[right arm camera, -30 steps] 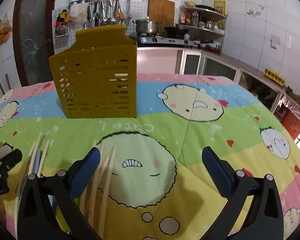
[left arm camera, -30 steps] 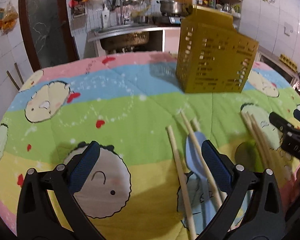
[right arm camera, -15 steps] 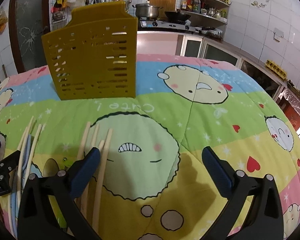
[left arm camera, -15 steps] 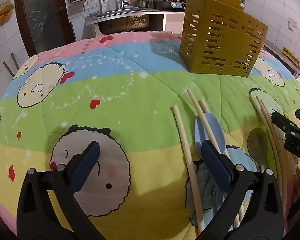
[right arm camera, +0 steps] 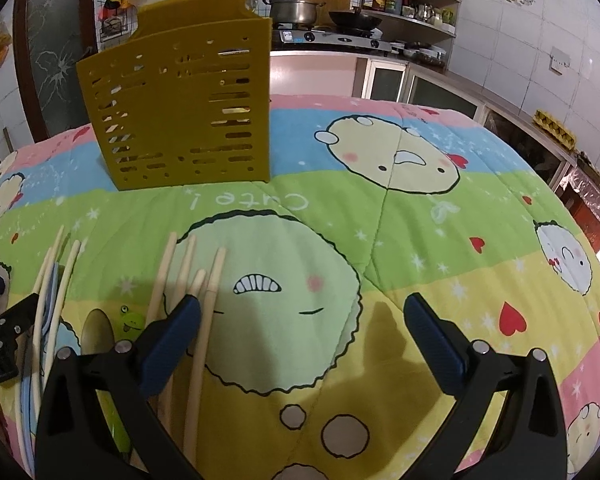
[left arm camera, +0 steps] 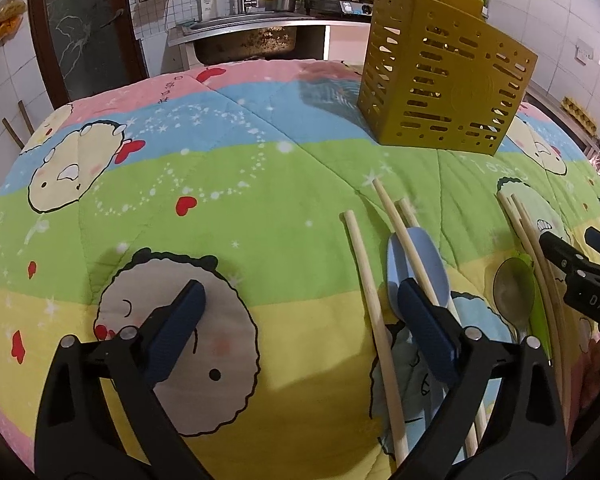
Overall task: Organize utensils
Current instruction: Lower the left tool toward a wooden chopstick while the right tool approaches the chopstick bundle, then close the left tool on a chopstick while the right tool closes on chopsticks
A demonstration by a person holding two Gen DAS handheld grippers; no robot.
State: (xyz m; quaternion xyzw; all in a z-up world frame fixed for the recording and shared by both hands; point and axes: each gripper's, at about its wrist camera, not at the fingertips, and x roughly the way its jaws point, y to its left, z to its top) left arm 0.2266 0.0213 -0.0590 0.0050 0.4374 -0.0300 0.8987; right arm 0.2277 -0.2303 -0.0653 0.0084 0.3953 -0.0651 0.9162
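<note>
Both grippers hover open over utensils scattered on a cartoon quilt.

The left gripper [left arm camera: 300, 316] and right gripper [right arm camera: 302, 330] hold nothing, jaws spread wide. Wooden chopsticks [left arm camera: 366, 276], a blue spoon [left arm camera: 418, 266] and what looks like a metal spoon [left arm camera: 514, 292] lie flat near them; the yellow slotted utensil holder [right arm camera: 184, 112] stands upright, well beyond.

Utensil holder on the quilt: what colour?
Mustard yellow, slotted walls. The utensil holder shows best in the right wrist view.
</note>
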